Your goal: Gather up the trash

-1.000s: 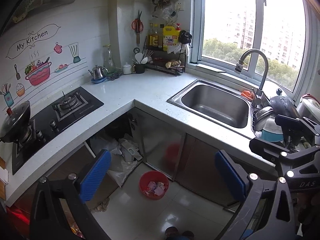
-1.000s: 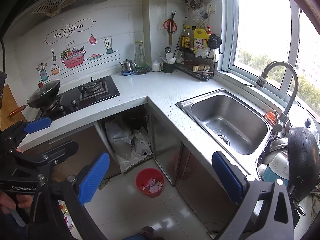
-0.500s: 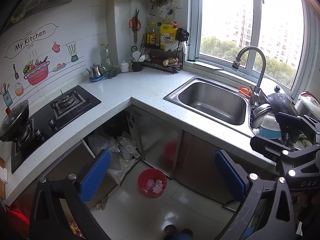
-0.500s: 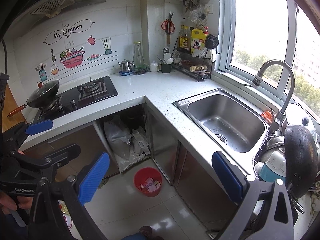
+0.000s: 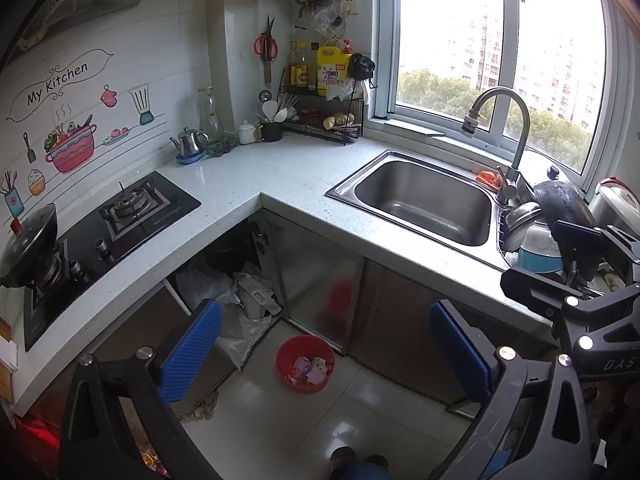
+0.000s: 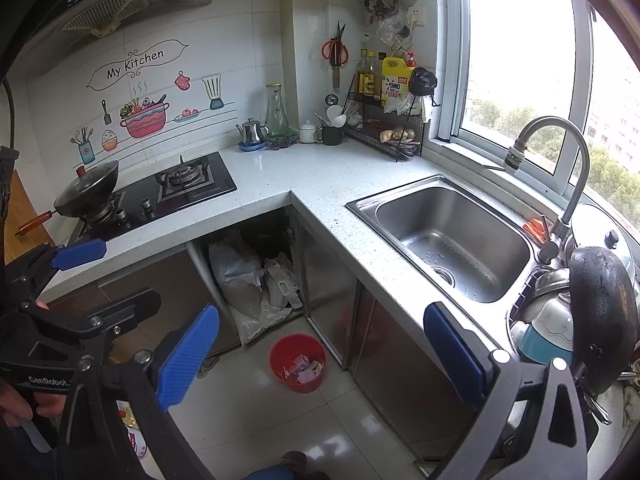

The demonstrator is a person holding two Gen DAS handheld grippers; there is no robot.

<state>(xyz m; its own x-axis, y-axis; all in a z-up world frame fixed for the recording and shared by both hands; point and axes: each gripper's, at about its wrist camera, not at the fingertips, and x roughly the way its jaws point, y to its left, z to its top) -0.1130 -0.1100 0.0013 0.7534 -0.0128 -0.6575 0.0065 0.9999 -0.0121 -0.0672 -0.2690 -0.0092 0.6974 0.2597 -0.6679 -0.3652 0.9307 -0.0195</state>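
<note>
Kitchen corner, both grippers high above the floor. Left gripper (image 5: 326,344) and right gripper (image 6: 322,348): jaws spread, empty. Red bin (image 5: 306,364), lower centre on the tiles, holds crumpled wrappers (image 5: 312,368); likely light, thin plastic, best pinched at the rim.

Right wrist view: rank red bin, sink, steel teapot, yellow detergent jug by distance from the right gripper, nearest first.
From the right gripper, jaws open:
1. Red bin, on the floor just past the fingers, trash inside.
2. Sink, in the counter to the right.
3. Steel teapot, back of the counter by the wall.
4. Yellow detergent jug, on the corner rack; close to the teapot, looks slightly farther.
</note>
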